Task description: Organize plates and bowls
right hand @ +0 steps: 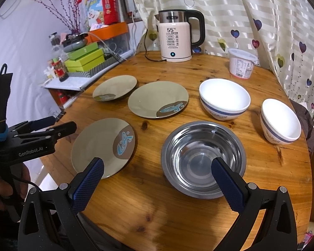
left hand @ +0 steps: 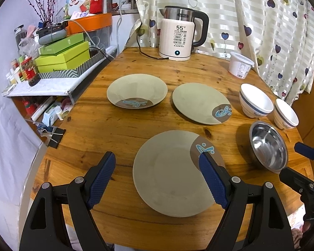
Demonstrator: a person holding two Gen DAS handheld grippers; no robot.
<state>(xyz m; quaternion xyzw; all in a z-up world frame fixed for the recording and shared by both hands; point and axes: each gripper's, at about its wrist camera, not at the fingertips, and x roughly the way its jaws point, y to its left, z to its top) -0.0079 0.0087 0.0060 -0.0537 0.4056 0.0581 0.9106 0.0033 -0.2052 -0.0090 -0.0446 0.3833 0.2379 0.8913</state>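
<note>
Across the left wrist view we see the round wooden desk (left hand: 106, 129) with three grey-green plates: the near plate (left hand: 169, 175) just ahead of our left tool (left hand: 157, 159), a far left plate (left hand: 136, 90) and a far right plate (left hand: 198, 102) beyond it, all well apart. The left tool is spread wide and holds nothing; its right finger overlaps the near plate's brown patterned patch, which points to the far right. A steel bowl (left hand: 268, 146) sits right of that plate, with two white bowls (left hand: 254, 100) behind it. A kettle (left hand: 178, 39), a white tub (left hand: 239, 64) and a curtain (left hand: 261, 21) stand at the far edge, and stacked green boxes (left hand: 62, 56) crowd a shelf on the left. From the right wrist view, our right tool (right hand: 157, 165) is likewise wide open and empty, hovering between the near plate (right hand: 98, 146) and the steel bowl (right hand: 201, 156), which lies upright with its mouth up. The larger white bowl (right hand: 224, 98) and smaller white bowl (right hand: 280, 121) stand upright farther right. The left tool (right hand: 52, 125) shows at the left edge.
</note>
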